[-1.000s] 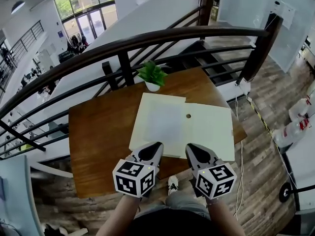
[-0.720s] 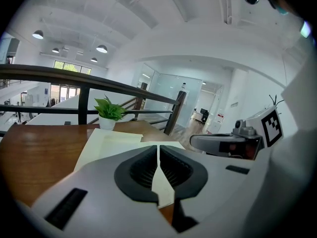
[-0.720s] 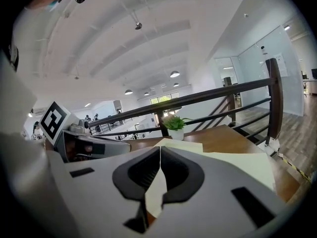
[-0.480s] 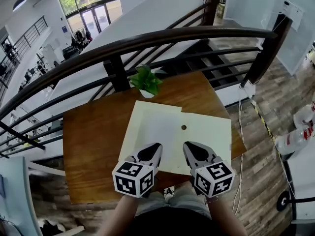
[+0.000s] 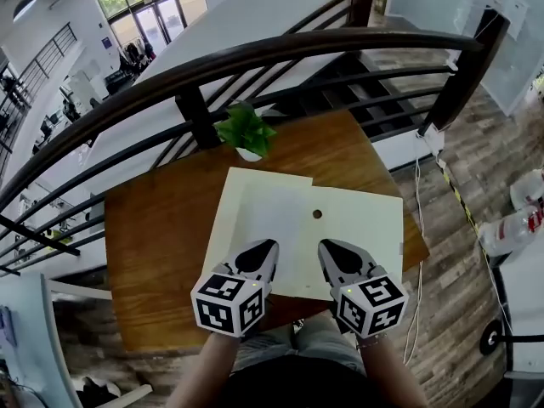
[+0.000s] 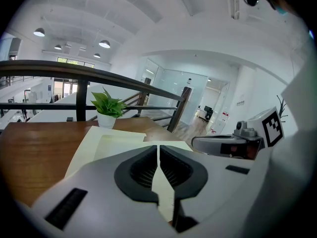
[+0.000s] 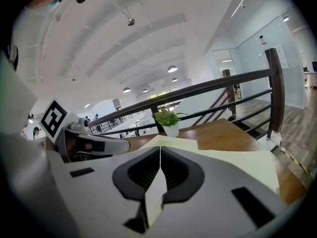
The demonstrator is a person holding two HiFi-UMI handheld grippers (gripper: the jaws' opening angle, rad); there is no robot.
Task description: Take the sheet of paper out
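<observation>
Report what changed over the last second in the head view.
The left hand-held gripper and the right hand-held gripper both moved forward, from the near edge of the cream envelope to farther in over it. Nothing was taken hold of or let go. The envelope and the potted plant stayed in place on the wooden table.

Head view looks steeply down on the tabletop point(image 5: 161, 253); both gripper views skim it low, sharing the potted plant point(image 5: 245, 132)

Left gripper point(image 5: 264, 245) and right gripper point(image 5: 328, 246): grey shells, black-lined jaws, white cubes carrying black square markers.
</observation>
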